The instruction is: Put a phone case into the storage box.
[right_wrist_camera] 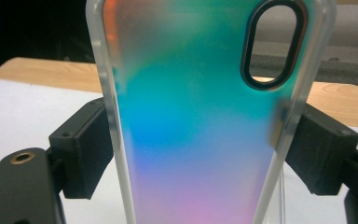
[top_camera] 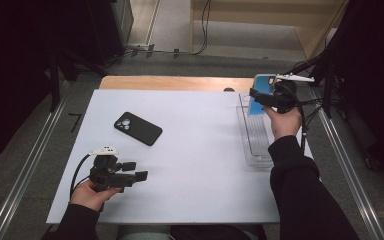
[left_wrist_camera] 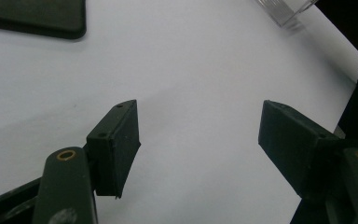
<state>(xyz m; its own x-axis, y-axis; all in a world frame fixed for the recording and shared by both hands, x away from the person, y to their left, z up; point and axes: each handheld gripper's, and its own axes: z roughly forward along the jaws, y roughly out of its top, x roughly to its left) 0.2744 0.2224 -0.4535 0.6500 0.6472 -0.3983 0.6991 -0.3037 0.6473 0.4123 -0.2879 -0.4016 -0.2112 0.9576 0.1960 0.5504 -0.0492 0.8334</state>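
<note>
Counting one iridescent case, one black phone, one clear tray.

No text, label, brand, number or sign can be read in any view. The iridescent phone case and the black phone lying on the counter carry no legible marking.

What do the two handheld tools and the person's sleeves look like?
Both tools are black, with two blocky black jaws on arms that have brass-coloured pivot rings. The left tool and the right tool each carry a white plate on top and trail a black cable. The person wears black long sleeves.
</note>
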